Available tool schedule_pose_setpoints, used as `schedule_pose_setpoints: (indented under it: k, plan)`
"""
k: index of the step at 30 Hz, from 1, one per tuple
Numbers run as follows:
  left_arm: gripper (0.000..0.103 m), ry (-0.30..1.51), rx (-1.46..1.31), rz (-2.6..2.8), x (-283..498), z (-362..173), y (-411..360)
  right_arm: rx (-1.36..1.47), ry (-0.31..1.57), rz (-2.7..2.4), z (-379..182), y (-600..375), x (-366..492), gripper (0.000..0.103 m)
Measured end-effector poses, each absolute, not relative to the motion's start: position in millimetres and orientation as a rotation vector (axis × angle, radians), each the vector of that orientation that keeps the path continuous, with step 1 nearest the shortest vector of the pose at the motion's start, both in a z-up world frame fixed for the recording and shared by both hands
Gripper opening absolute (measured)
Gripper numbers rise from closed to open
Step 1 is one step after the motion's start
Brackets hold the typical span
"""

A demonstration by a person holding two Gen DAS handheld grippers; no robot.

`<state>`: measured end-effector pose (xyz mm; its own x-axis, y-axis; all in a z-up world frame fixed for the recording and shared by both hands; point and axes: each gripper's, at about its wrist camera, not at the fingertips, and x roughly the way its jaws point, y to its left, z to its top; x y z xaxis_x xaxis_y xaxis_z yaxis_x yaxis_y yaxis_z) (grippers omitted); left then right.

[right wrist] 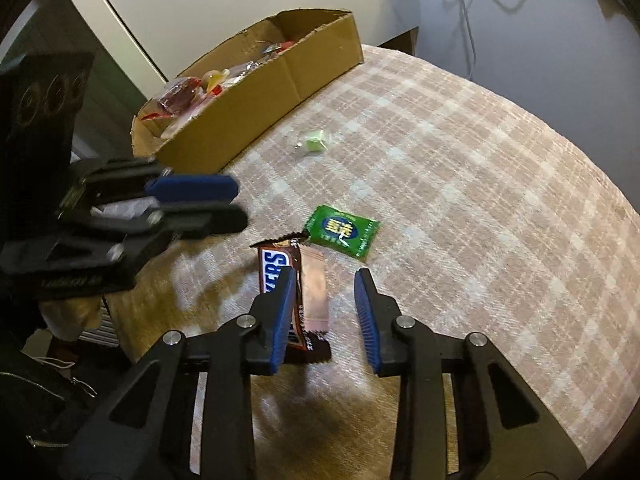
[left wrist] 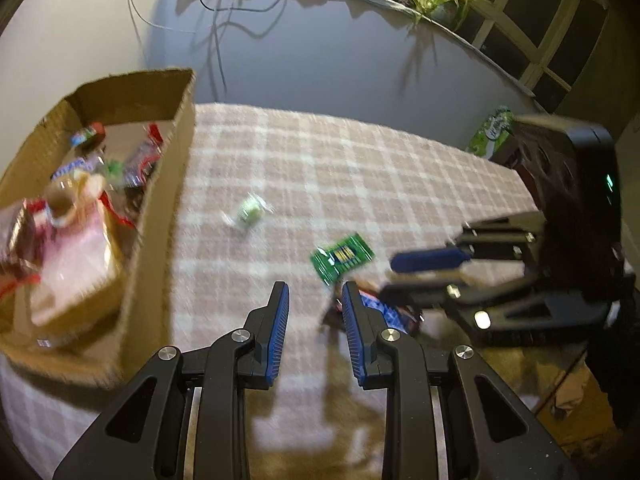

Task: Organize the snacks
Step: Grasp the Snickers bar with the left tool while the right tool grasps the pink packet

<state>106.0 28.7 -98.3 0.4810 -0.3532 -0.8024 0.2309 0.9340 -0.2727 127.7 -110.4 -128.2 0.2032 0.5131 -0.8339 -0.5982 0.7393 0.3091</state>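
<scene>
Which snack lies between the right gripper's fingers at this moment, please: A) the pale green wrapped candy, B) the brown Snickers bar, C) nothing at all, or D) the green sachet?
B: in the right wrist view the Snickers bar lies between the right gripper fingers, while the green sachet and the pale green candy lie farther out on the checked cloth.

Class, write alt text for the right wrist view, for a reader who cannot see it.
The right gripper hangs over a Snickers bar on a plaid tablecloth, jaws apart around it, not yet clamped. Beyond lie a green packet and a small pale green candy. A cardboard box of snacks sits far left, and the left gripper reaches in.
</scene>
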Motion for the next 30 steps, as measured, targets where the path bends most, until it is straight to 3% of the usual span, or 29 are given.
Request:
schedule_pose_setpoints:
  k: [7,10,16,30]
  plan:
    - [0.026,1.076,-0.164,-0.392,99,-112,12,-0.128,1.114,0.780,-129,-112,128,0.029]
    - [0.037,1.085,-0.176,-0.383,101,-114,9,-0.141,1.110,0.784,-129,-112,129,0.028]
    - [0.037,1.093,-0.175,-0.386,104,-116,4,-0.179,1.125,0.790,-136,-111,128,0.023]
    - [0.037,1.091,-0.116,-0.359,107,-115,6,-0.290,1.046,0.722,-137,-80,100,0.022]
